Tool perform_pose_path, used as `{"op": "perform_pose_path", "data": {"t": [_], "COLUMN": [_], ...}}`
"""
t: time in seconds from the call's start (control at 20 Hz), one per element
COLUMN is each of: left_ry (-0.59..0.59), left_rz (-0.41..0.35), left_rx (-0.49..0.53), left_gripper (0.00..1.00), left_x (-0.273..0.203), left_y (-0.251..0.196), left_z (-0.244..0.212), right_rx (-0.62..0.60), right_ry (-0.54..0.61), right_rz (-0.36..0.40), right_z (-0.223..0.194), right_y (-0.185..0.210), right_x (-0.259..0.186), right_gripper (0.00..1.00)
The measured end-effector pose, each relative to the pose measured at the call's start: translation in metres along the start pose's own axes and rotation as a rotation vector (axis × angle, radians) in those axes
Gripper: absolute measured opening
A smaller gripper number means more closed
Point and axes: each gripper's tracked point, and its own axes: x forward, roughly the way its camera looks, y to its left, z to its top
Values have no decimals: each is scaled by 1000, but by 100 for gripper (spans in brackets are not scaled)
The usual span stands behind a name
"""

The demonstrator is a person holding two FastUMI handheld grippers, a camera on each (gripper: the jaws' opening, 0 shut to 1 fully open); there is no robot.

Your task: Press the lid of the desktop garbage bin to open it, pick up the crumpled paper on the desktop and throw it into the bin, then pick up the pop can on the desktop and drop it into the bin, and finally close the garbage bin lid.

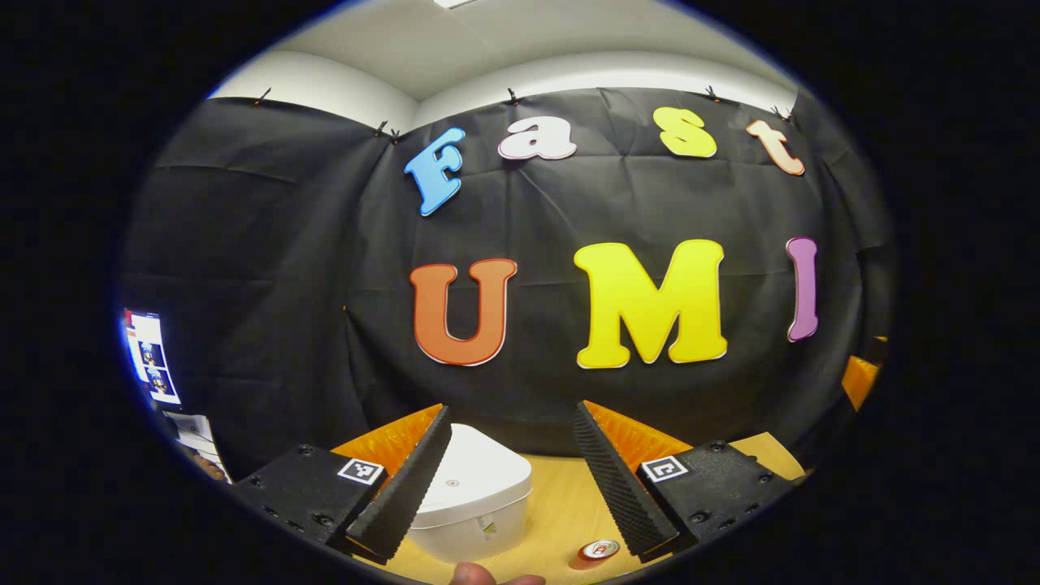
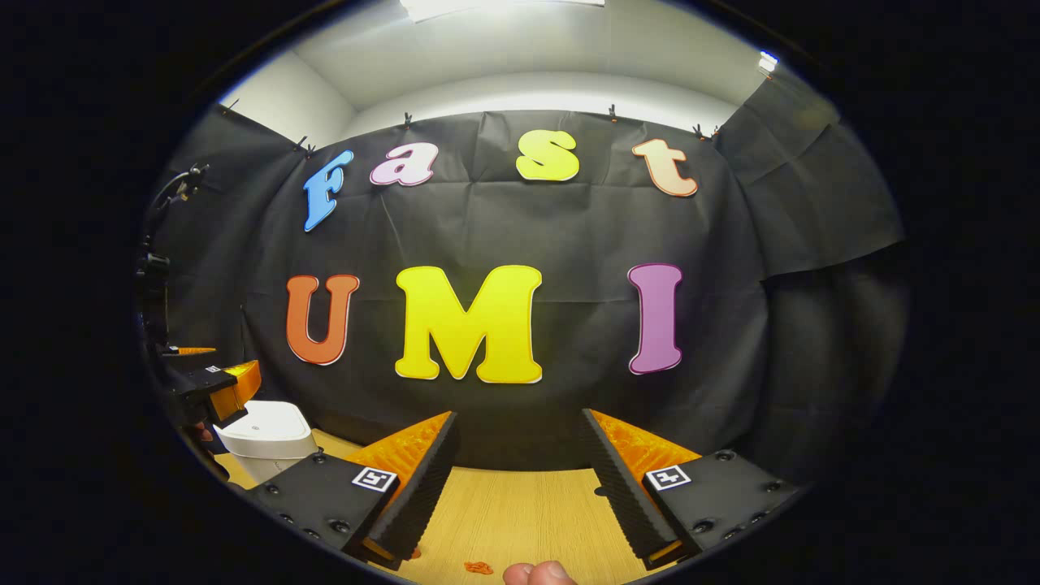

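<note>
In the left gripper view, the white desktop bin (image 1: 471, 496) stands on the wooden table just beyond my left finger, its lid down. My left gripper (image 1: 512, 410) is open above the table with nothing between its fingers. A red pop can (image 1: 599, 550) stands by the inner side of its right finger, seen from above. In the right gripper view, my right gripper (image 2: 518, 416) is open and empty over bare table. The bin (image 2: 264, 439) sits far to its left. The left gripper (image 2: 215, 367) hovers just above and left of the bin.
The wooden table (image 2: 520, 504) runs back to the black cloth wall. A small orange scrap (image 2: 478, 567) lies near its front edge. A person's fingertip (image 2: 540, 573) shows at the bottom. A lit screen (image 1: 150, 357) stands at the far left.
</note>
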Motion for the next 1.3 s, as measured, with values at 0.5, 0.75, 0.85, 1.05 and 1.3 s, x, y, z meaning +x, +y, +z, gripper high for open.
{"op": "perform_pose_path", "data": {"t": [0.5, 0.75, 0.85, 1.05, 1.3], "left_ry": [139, 204, 221, 308, 384], "left_rz": [231, 295, 298, 297, 296], "left_rx": [36, -6, -31, -74, -85], "left_gripper": [62, 19, 10, 3, 3], "left_x": [45, 57, 59, 59, 61], "left_y": [52, 67, 68, 68, 66], "left_z": [-44, -71, -79, -100, -123], "right_rx": [-34, -67, -72, -76, -59], "right_ry": [29, 30, 27, 27, 36], "right_rz": [55, 59, 61, 53, 33], "right_z": [-7, -5, -3, -4, -8], "right_y": [2, 4, 8, 7, 1], "right_x": [18, 18, 17, 14, 13], "right_gripper": [94, 94, 95, 95, 95]}}
